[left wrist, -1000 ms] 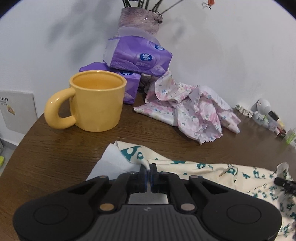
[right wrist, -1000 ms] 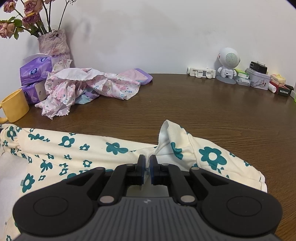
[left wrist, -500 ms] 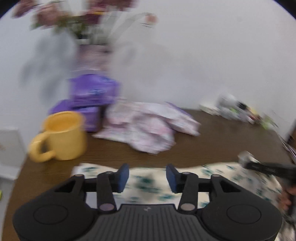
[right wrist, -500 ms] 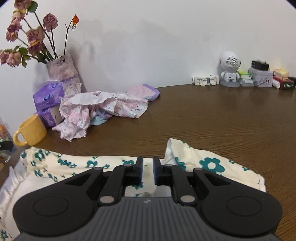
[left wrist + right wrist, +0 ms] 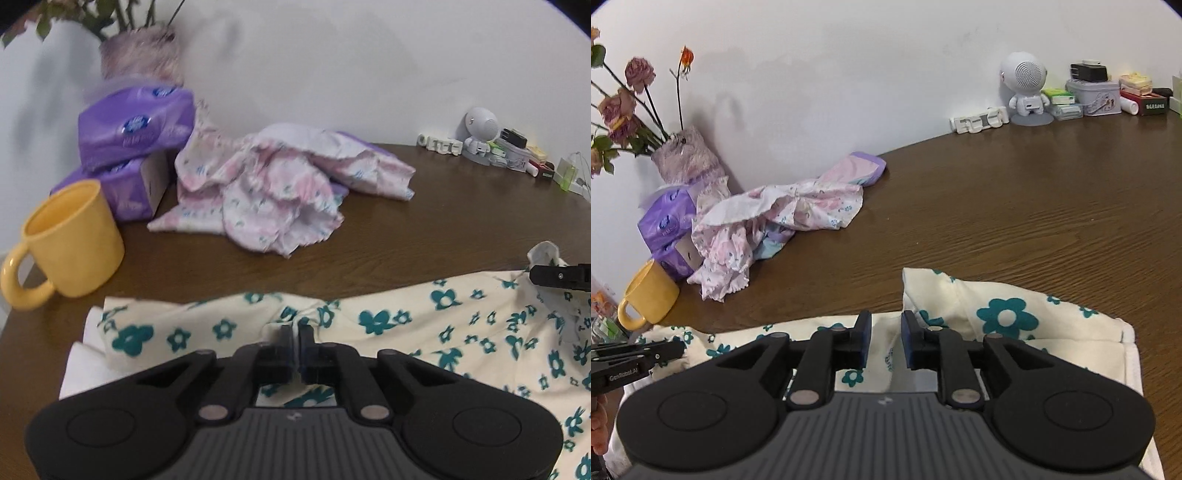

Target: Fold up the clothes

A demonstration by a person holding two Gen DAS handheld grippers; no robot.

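Note:
A cream garment with teal flowers (image 5: 406, 325) lies spread along the near side of the brown table (image 5: 1034, 203). My left gripper (image 5: 295, 341) is shut on a raised ridge of this garment near its far edge. Above the same garment (image 5: 1004, 314), my right gripper (image 5: 886, 339) is open, with cloth lying under the gap and not pinched. Each gripper shows in the other's view: the right gripper (image 5: 554, 277) at the right edge, the left gripper (image 5: 646, 354) at the lower left. A crumpled pink floral garment (image 5: 280, 184) lies further back.
A yellow mug (image 5: 74, 240) stands at the left, close to the cream garment's corner. Behind it are purple tissue packs (image 5: 136, 125) and a vase of flowers (image 5: 140, 55). A white robot figurine (image 5: 1027, 85) and small boxes line the far right wall.
My left gripper let go, opened, and has shut again on a ridge of the cream garment further along it. My right gripper has opened and released the fold it pinched.

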